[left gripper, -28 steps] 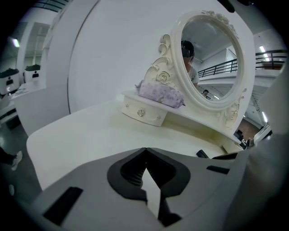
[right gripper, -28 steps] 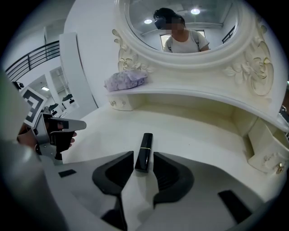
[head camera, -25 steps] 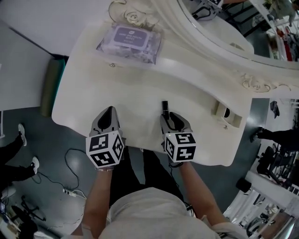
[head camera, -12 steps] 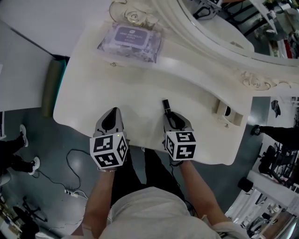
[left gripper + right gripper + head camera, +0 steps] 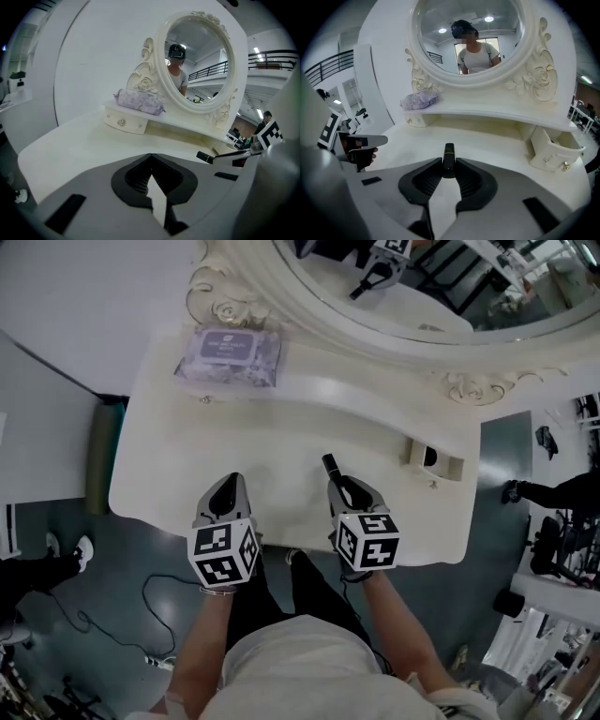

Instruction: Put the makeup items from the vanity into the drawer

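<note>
Head view: a white surface point(image 5: 281, 427) carries an oval mirror point(image 5: 403, 277) and a lilac wipes pack point(image 5: 228, 357) at its back. The left tool point(image 5: 229, 478), jaws together and empty, hangs over the front edge. The right tool point(image 5: 342, 486) has just been closing its jaws, which clamp a slim black makeup tube point(image 5: 329, 464) over the surface.

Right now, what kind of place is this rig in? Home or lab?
Likely a staged set in a lab or workshop hall, not a home. The ornate white vanity and its oval mirror stand on a grey floor with loose cable, and a mezzanine railing shows beyond.
</note>
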### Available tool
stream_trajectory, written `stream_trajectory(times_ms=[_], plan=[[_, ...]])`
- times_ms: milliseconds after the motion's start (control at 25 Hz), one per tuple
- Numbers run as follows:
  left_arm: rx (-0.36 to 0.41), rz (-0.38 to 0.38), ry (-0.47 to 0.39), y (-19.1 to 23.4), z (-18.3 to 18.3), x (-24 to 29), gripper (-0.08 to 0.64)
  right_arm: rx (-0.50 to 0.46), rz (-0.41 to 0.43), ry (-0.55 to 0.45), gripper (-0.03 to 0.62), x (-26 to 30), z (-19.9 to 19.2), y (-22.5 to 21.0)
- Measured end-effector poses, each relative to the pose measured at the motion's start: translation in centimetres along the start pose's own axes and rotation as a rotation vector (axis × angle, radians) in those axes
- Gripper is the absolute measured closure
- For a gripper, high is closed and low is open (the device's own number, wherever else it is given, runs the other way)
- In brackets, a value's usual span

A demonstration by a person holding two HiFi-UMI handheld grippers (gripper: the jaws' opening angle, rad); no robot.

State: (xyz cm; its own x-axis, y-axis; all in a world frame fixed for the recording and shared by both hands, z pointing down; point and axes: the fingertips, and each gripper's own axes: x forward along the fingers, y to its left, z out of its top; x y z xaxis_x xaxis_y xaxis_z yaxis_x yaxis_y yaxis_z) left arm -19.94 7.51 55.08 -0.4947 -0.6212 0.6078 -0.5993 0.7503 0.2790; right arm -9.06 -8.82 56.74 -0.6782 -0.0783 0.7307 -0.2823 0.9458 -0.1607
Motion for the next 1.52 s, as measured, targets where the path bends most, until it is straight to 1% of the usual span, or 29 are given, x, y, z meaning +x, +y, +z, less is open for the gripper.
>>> stream_trajectory(times_ms=[240,400,480,640,840,1200,1360,1520], plan=[[0.093,-0.114,-0.012,-5.3,1.8,0.6,0.554,0.08,-0.09,-0.084,0.492,-4.3,0.9,-3.7],[0.173,-0.216,-0.022,-9.8,3.2,1.9,0.554,0.149,-0.178,-0.141,0.491,-7.2,1.0,-6.9],[0.201,-0.252,-0.022,-12.1,3.6,2.4,0.554,0.177,-0.208,-0.153,0.492,-8.5,0.7,-8.5],[0.235,-0.305,-0.012,-16.1,3.2,2.8,0.554,0.215,-0.252,-0.164,0.491,-10.7,-0.3,-11.2],[0.288,-0.382,0.016,-19.8,2.2,3.6,0.554,0.279,-0.322,-0.188,0.492,-12.9,-1.7,-13.6],[0.332,-0.443,0.044,-23.7,1.5,5.0,0.554,0.345,-0.389,-0.191,0.491,-14.6,-2.9,-17.2],[0.339,-0.447,0.053,-24.6,1.6,5.9,0.554,0.366,-0.403,-0.185,0.491,-14.6,-2.7,-18.8],[0.327,-0.435,0.064,-25.0,1.7,7.2,0.554,0.377,-0.41,-0.166,0.491,-14.0,-2.5,-20.7]])
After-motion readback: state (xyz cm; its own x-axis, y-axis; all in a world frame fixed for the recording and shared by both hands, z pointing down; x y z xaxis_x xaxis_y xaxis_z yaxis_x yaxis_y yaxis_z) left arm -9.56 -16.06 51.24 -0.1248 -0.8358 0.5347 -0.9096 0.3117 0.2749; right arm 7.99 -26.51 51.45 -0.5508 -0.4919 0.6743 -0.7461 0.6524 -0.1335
